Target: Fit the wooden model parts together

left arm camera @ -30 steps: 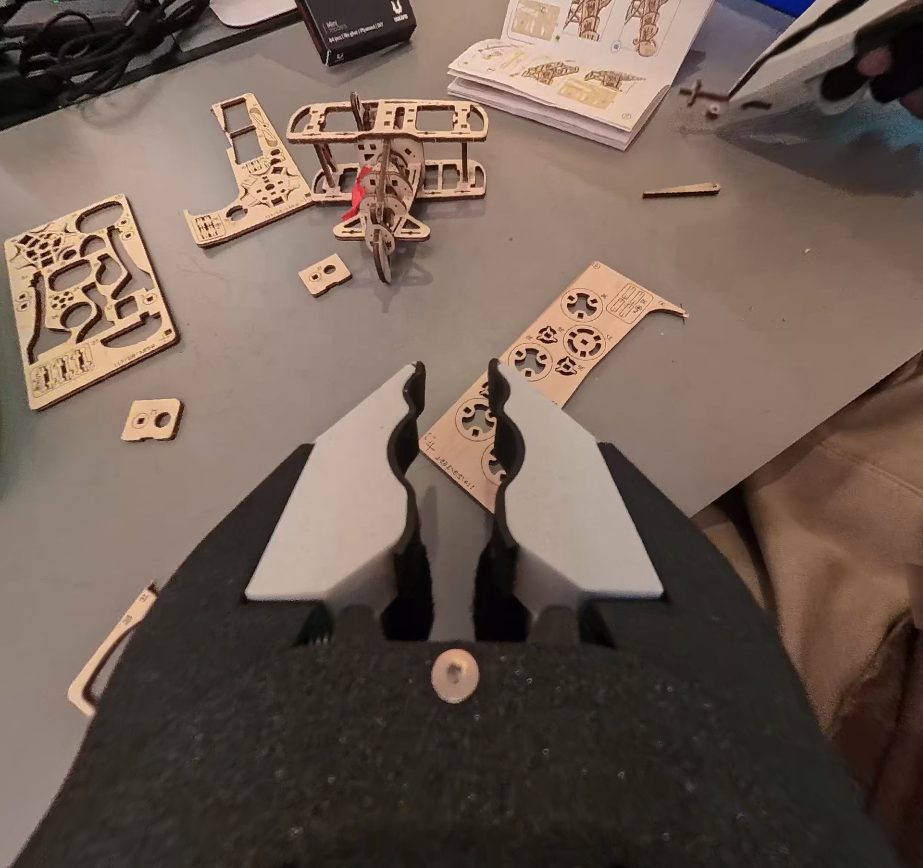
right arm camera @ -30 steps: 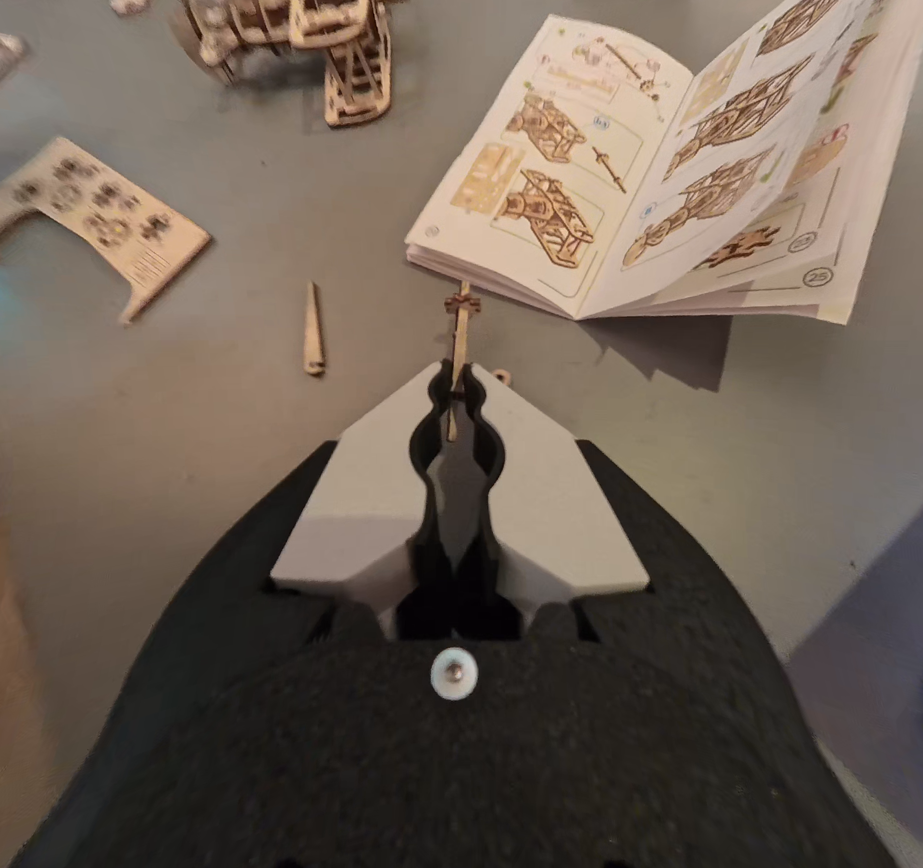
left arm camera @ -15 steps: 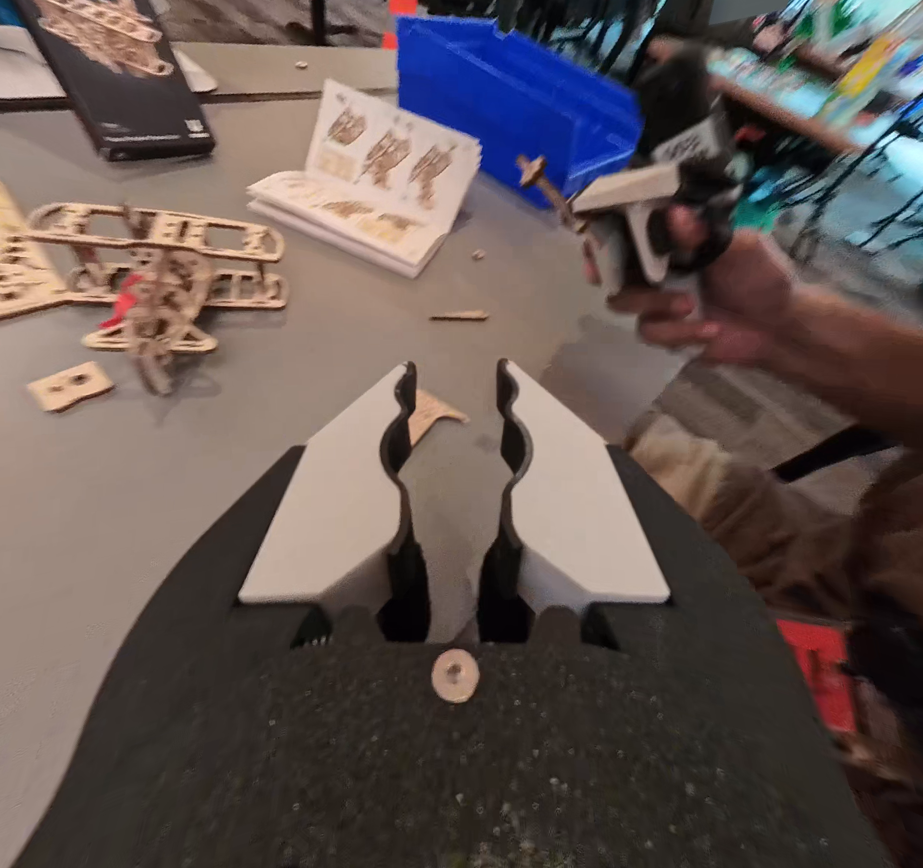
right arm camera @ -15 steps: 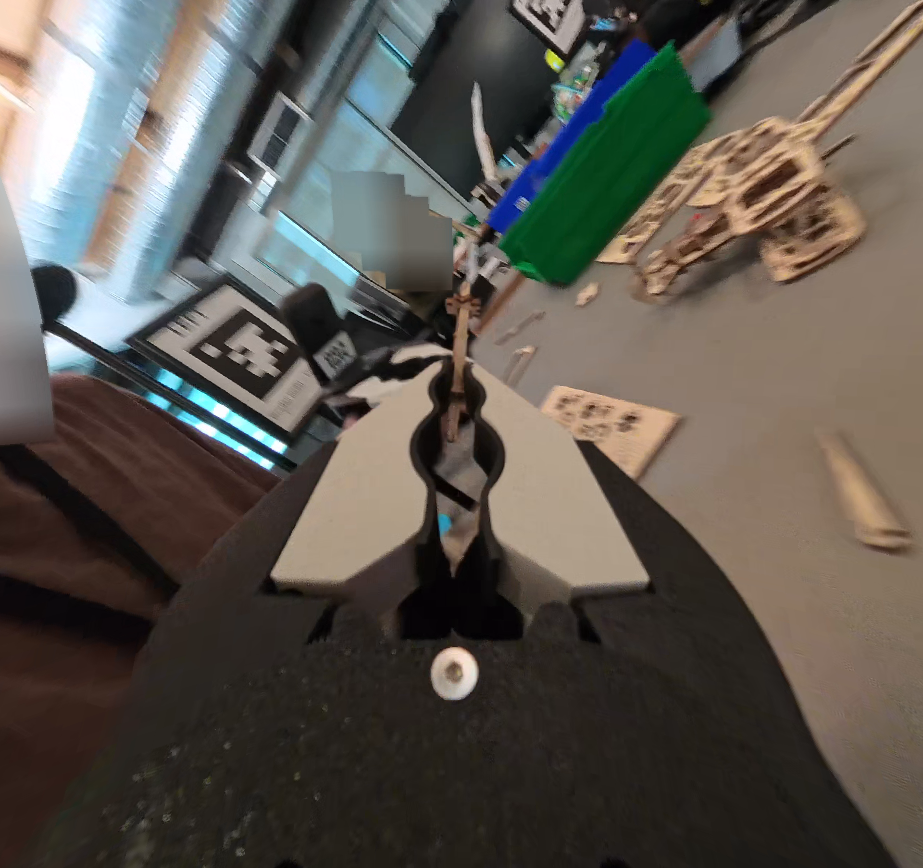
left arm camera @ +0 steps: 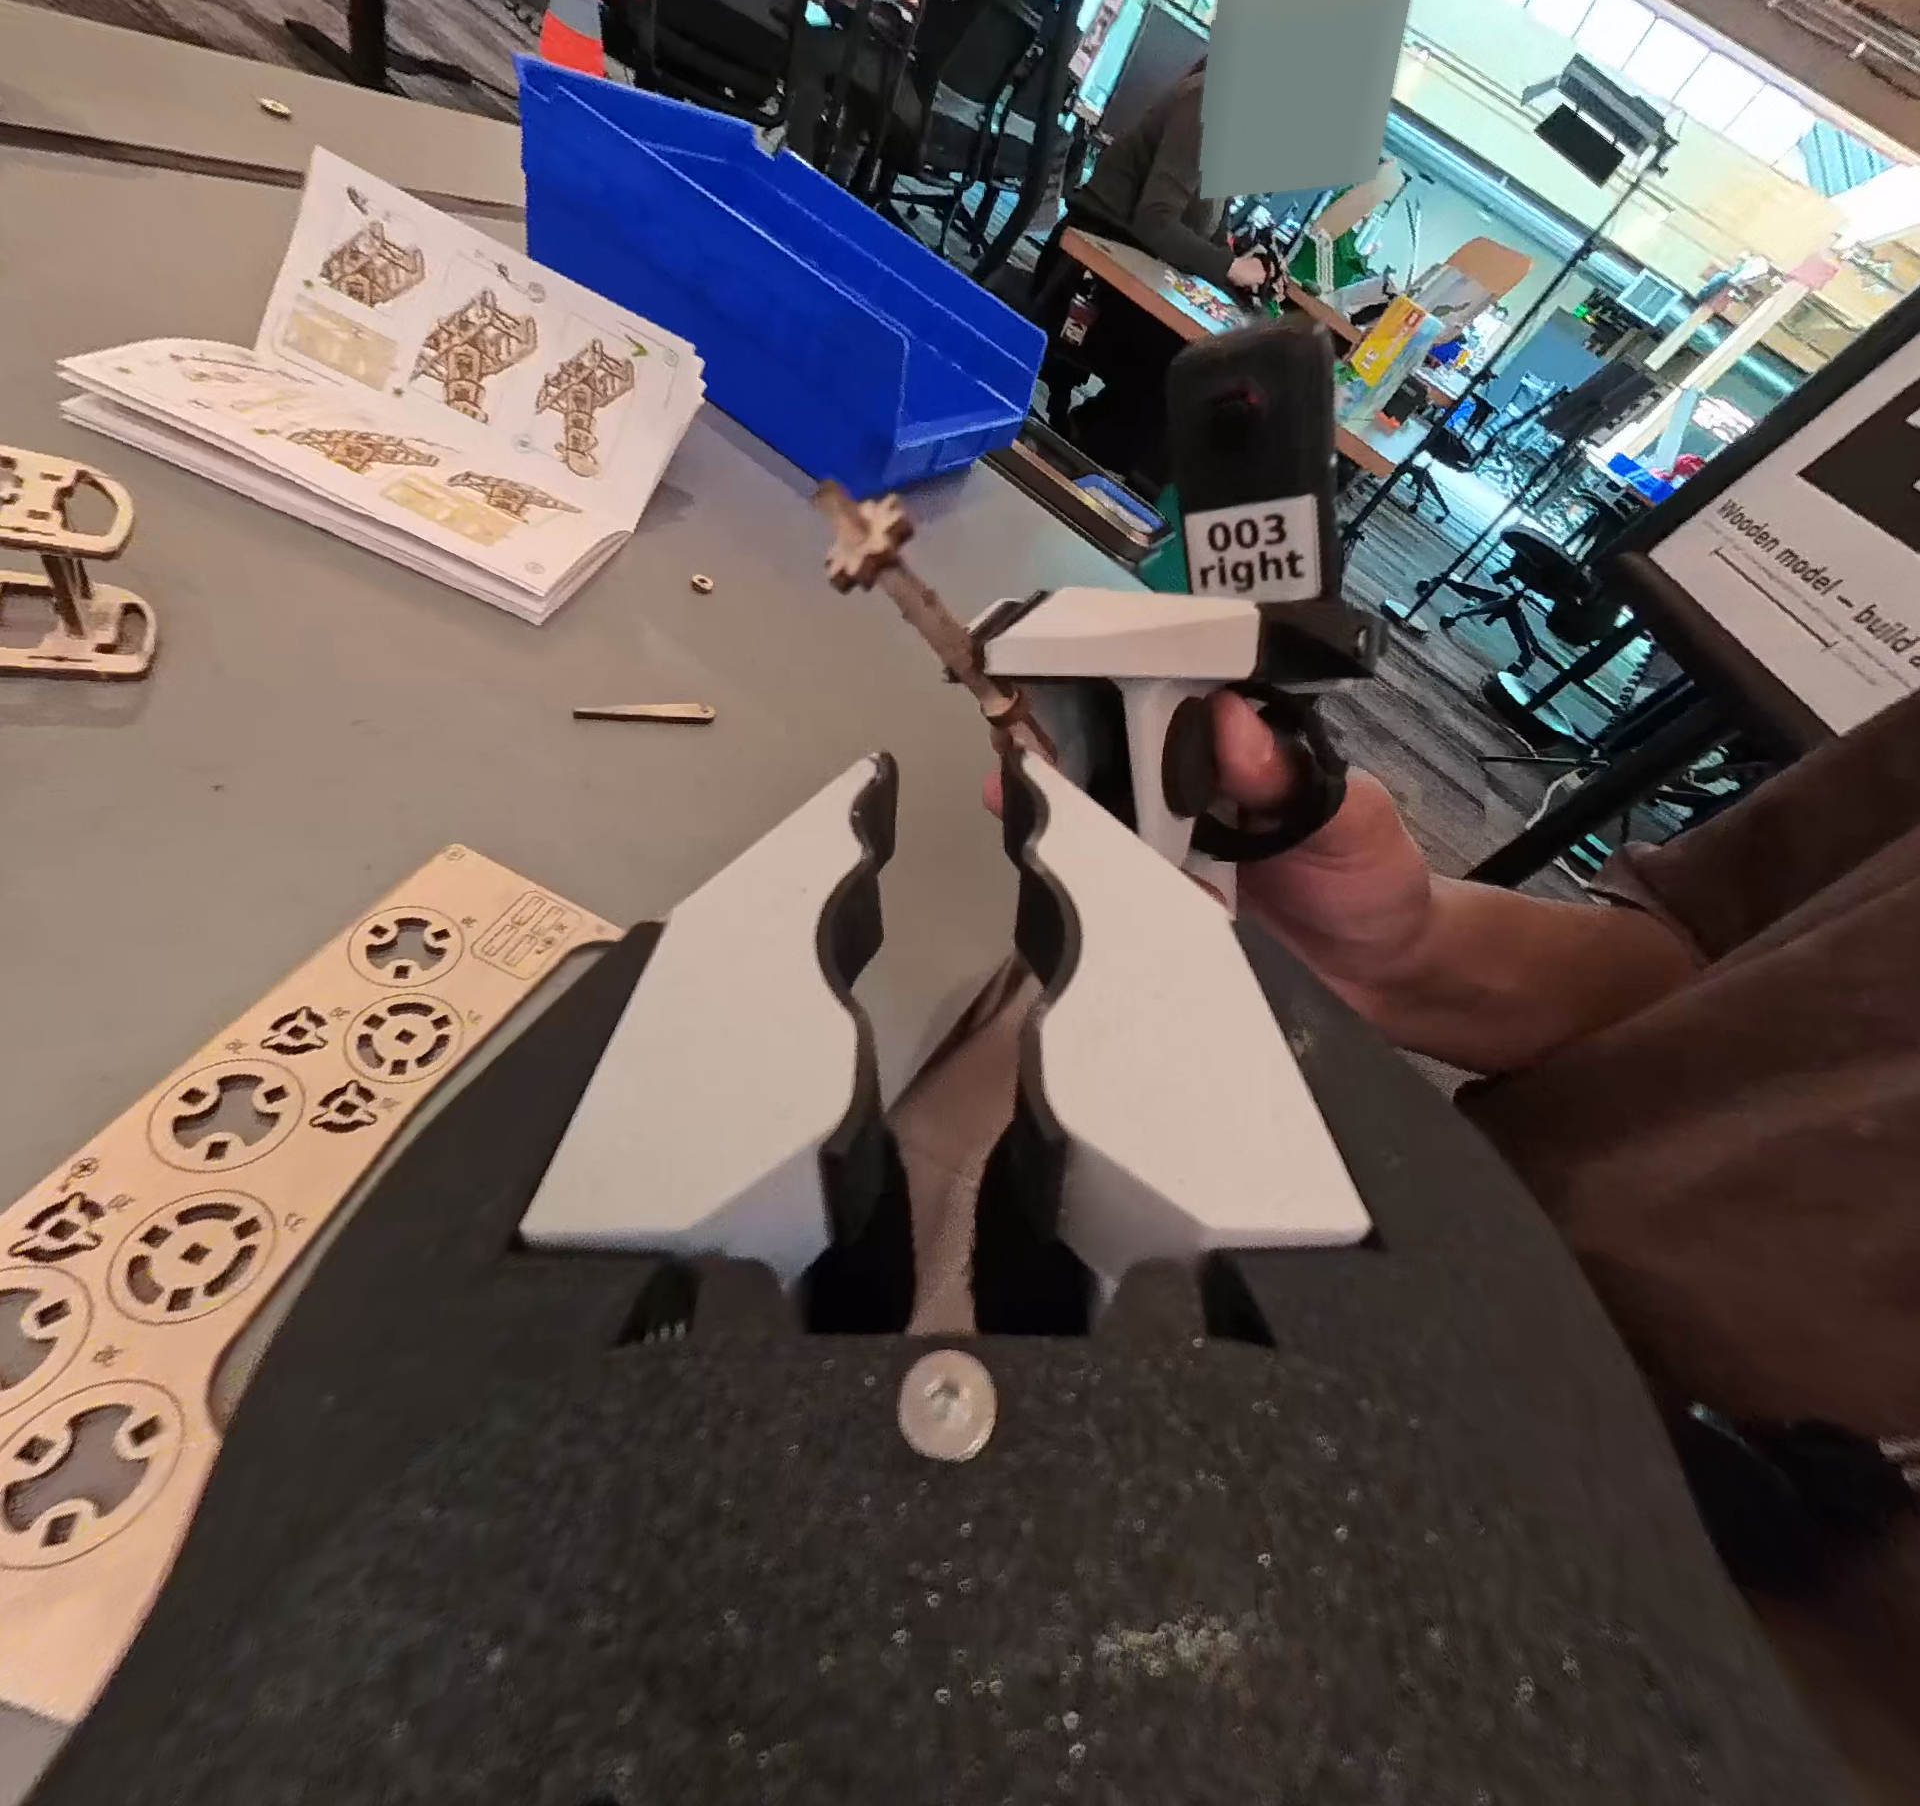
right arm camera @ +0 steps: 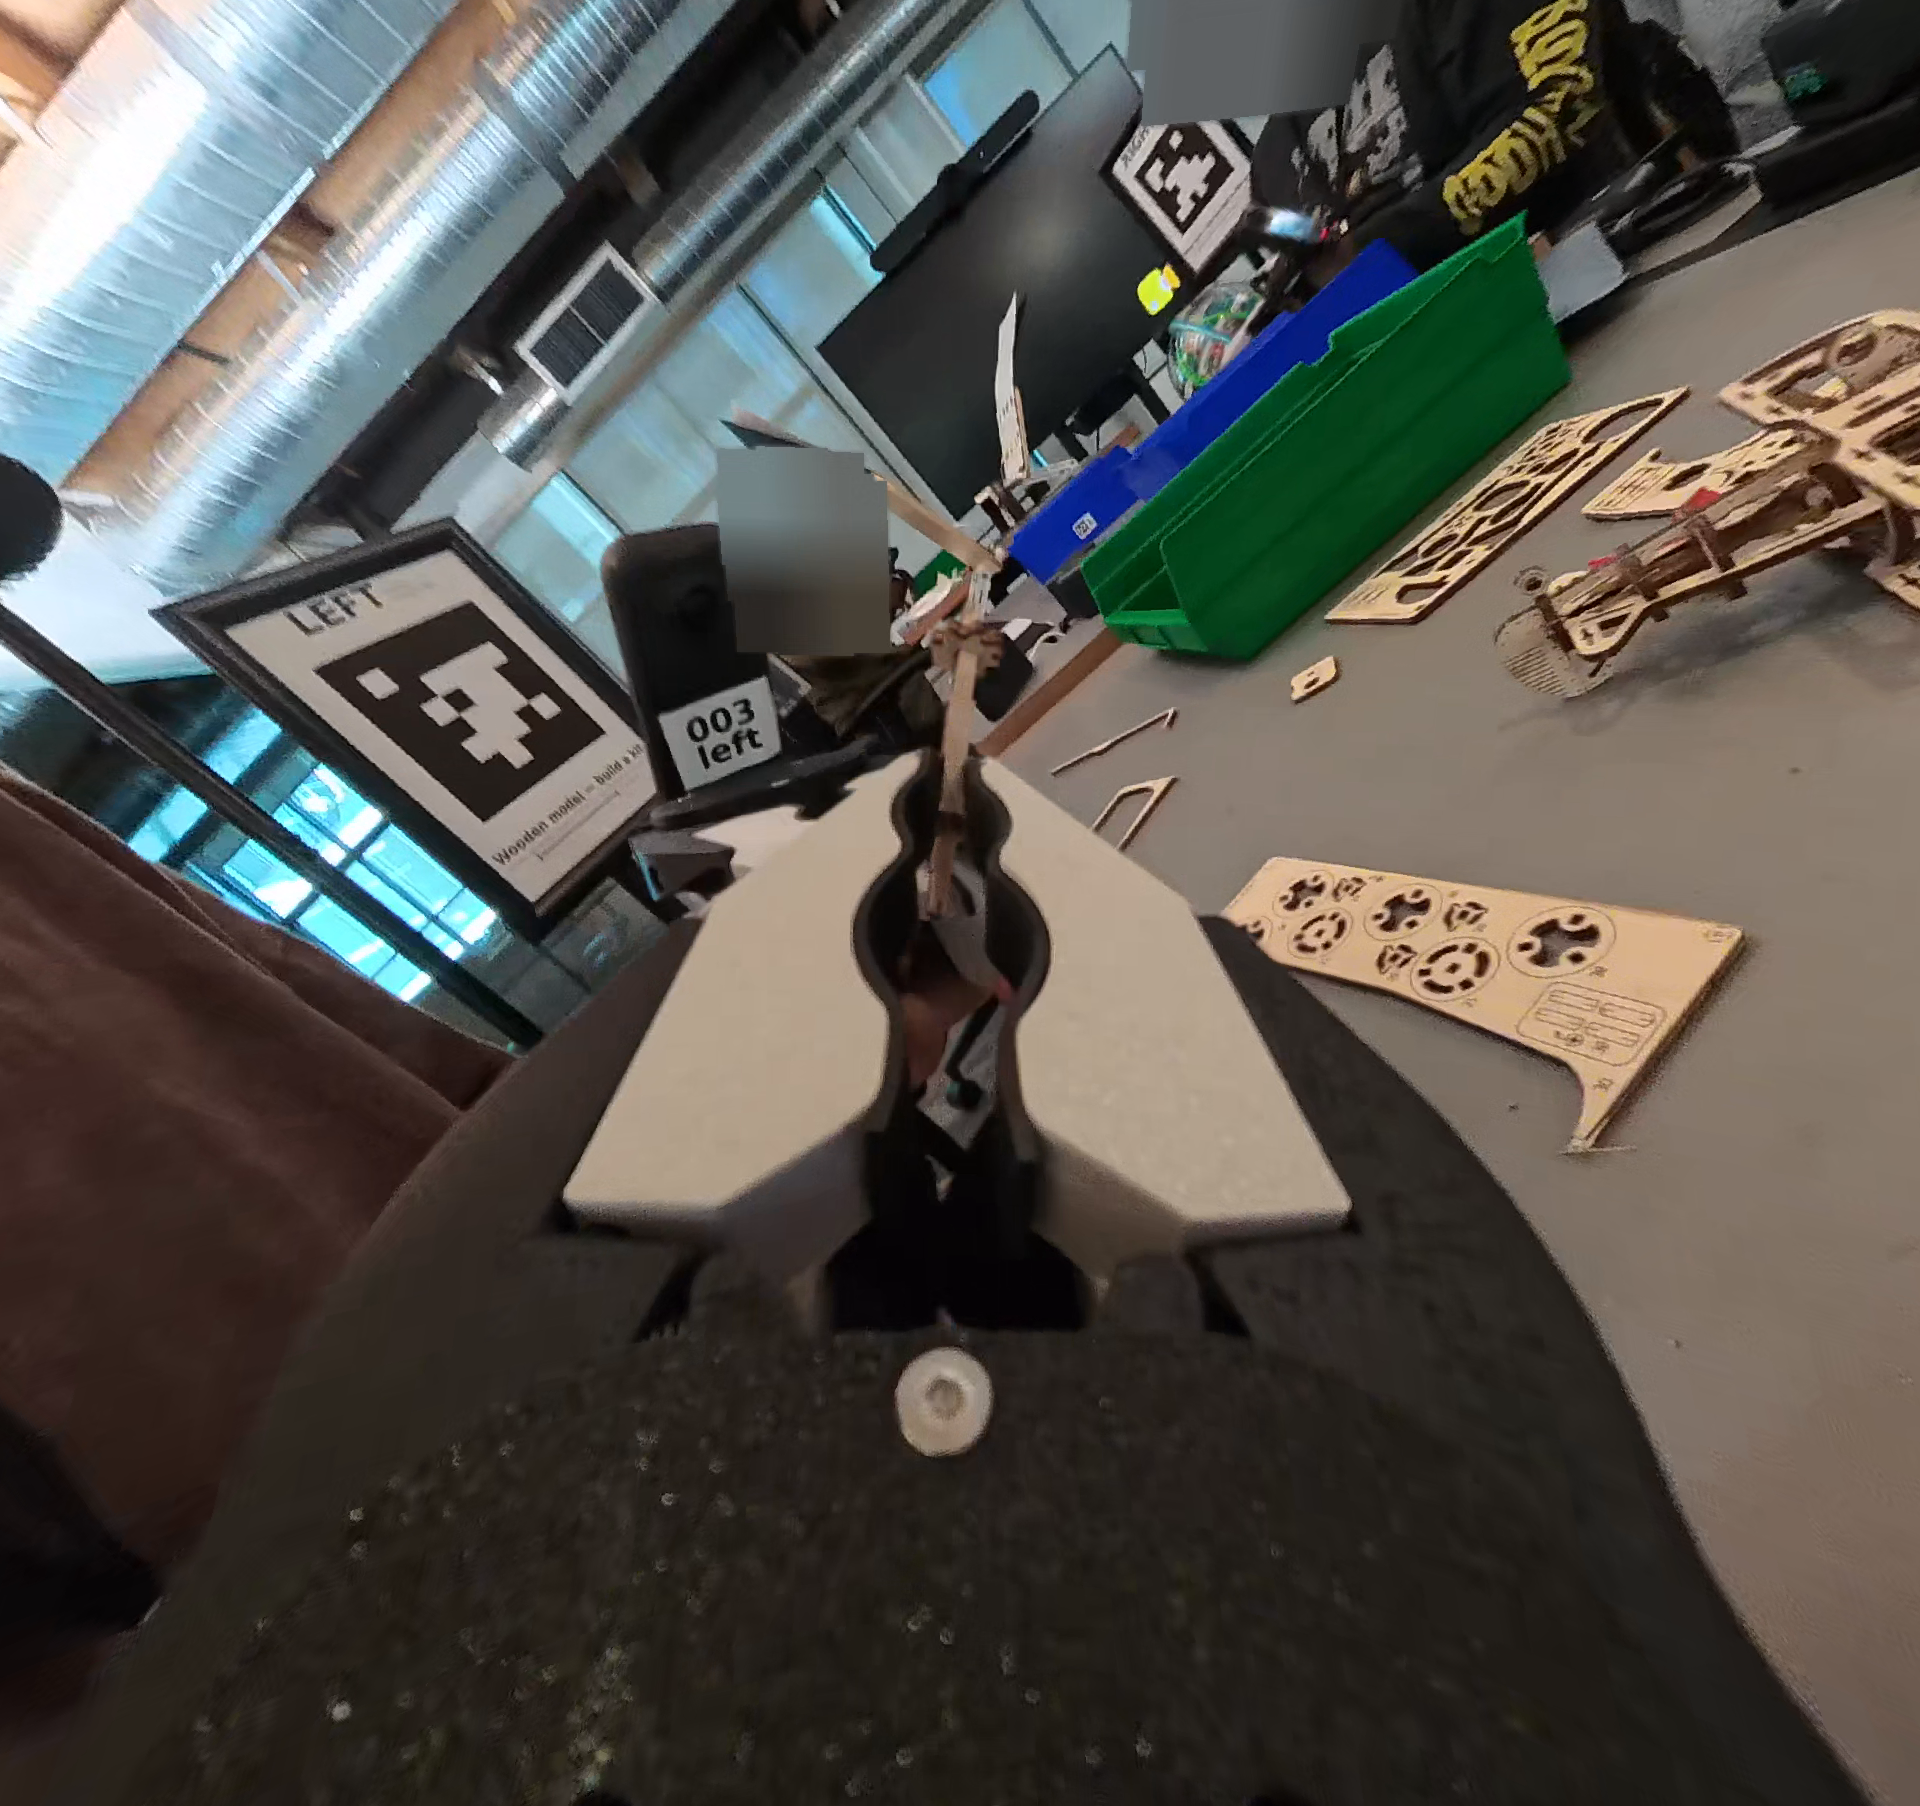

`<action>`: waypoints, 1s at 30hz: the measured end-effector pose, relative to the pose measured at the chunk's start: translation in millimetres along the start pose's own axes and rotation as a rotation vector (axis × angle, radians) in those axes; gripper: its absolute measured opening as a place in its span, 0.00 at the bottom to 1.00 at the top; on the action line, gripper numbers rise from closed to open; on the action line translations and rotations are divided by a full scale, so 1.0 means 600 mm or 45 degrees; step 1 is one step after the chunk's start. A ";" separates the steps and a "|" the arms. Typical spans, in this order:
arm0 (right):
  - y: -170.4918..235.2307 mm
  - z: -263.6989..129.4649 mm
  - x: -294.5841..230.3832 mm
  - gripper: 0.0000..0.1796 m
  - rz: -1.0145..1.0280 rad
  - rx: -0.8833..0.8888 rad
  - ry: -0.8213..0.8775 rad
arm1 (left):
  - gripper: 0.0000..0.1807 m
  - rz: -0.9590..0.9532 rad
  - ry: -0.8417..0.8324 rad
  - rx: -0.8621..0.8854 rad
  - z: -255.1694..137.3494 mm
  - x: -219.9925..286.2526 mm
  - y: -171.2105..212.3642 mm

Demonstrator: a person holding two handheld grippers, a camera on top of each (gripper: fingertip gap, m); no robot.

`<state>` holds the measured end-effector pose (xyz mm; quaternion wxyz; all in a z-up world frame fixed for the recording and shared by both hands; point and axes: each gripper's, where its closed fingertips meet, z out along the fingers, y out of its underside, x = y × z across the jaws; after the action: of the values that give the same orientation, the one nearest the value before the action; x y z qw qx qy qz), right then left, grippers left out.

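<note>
- Right gripper [right arm camera: 951, 769] clamped on a thin wooden axle [left arm camera: 914, 603], cross-shaped end raised clear of the worktop [left arm camera: 312, 717], seemingly for a handover.
- Left gripper [left arm camera: 951, 790] parted, empty, just beside the axle's lower end.
- Biplane [right arm camera: 1704, 551] well apart, awaiting parts.

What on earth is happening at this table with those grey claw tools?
A person is building a wooden model with a handheld gripper in each hand. The right gripper is shut on a thin wooden axle with a cross-shaped end, lifted clear of the grey table. The left gripper is open and empty beside the axle. The half-built wooden biplane, a punched-out wooden parts sheet and the open instruction booklet lie on the table.
</note>
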<state>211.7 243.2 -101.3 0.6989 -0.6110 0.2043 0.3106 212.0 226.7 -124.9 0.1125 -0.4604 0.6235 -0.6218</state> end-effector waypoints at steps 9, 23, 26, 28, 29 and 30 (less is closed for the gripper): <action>0.016 -0.024 0.032 0.01 -0.083 -0.068 0.107 | 0.11 0.063 0.035 -0.096 0.021 0.010 0.023; 0.010 -0.162 0.161 0.01 -0.065 -0.331 0.183 | 0.13 0.087 -0.070 -0.285 0.050 -0.091 0.058; 0.004 -0.158 0.160 0.01 -0.059 -0.306 0.151 | 0.13 0.096 -0.087 -0.325 0.057 -0.098 0.070; 0.002 -0.162 0.166 0.01 -0.032 -0.292 0.169 | 0.13 0.144 -0.117 -0.356 0.057 -0.103 0.077; 0.000 -0.164 0.167 0.01 -0.018 -0.285 0.168 | 0.13 0.169 -0.130 -0.362 0.056 -0.105 0.079; -0.001 -0.164 0.169 0.01 -0.014 -0.279 0.174 | 0.12 0.183 -0.137 -0.361 0.056 -0.106 0.078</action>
<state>294.9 165.4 -185.1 0.6140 -0.7046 0.2130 0.2848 250.7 240.2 -200.1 0.1238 -0.4584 0.7294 -0.4925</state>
